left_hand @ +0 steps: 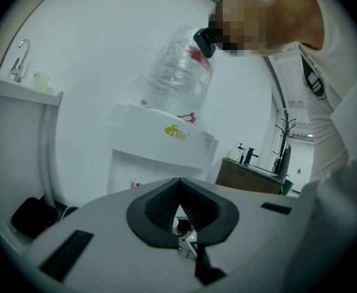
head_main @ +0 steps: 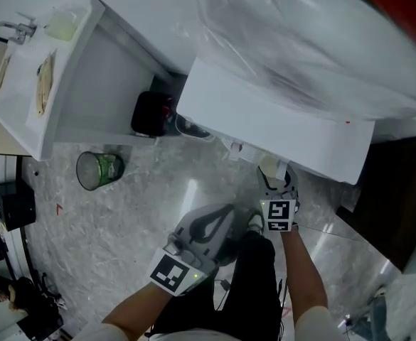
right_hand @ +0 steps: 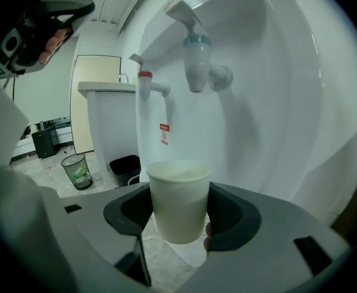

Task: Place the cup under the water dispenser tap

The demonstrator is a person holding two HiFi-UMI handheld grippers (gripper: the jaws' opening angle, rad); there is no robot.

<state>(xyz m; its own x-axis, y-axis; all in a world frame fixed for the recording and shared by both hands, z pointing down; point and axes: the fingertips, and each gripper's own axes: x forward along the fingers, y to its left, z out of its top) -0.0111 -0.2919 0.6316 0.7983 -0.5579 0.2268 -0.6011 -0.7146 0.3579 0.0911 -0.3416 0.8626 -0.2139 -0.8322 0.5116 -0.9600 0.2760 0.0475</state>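
Jaws of right gripper [right_hand: 177, 220] around cup [right_hand: 178, 191]

cup [head_main: 269, 164]: the right gripper [head_main: 277, 180] is covering most of it in the head view, only a pale sliver showing.
cup sides: the dark fingers [right_hand: 233, 215] are hiding both flanks in the right gripper view.
bottle [head_main: 300, 41]: streaking into blur, the top edge cutting it off.
sticker [right_hand: 164, 135]: its print is showing too small to read.
logo [left_hand: 177, 132]: blurring past reading.
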